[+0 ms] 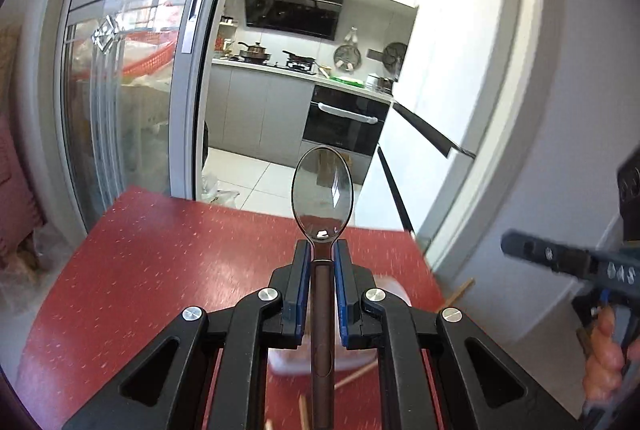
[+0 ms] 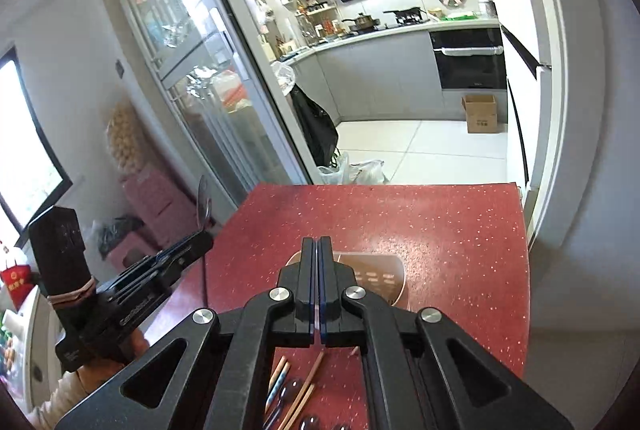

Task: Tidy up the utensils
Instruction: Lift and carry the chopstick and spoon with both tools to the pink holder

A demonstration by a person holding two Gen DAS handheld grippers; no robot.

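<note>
Red speckled bench [image 1: 140, 270] fills the lower half of both views, and over it the left tool [image 1: 322, 250] has a spoon [image 1: 322, 185] clamped at the neck, bowl forward at frame centre, dark handle running back between the blue pads [image 1: 304, 262] toward the camera. Gripped there, just under the bowl, the spoon stays straight and steady for carrying, which looks like the point: it is held clear of the bench, not resting on anything. Below it, low centre and blurred, sits a pale container [image 1: 352, 354], likely the place where utensils go.

Over to the right view: the right tool [image 2: 319, 254] is clenched tight, pads meeting, nothing between them. It hangs above a brown-topped holder [image 2: 376, 270] at mid frame. Bottom centre, chopsticks [image 2: 308, 386] and more spoons [image 2: 288, 390] lie loose on the bench, waiting to be sorted. At the left edge the left tool shows from the side with the spoon sticking up, well apart from the right one.
</note>
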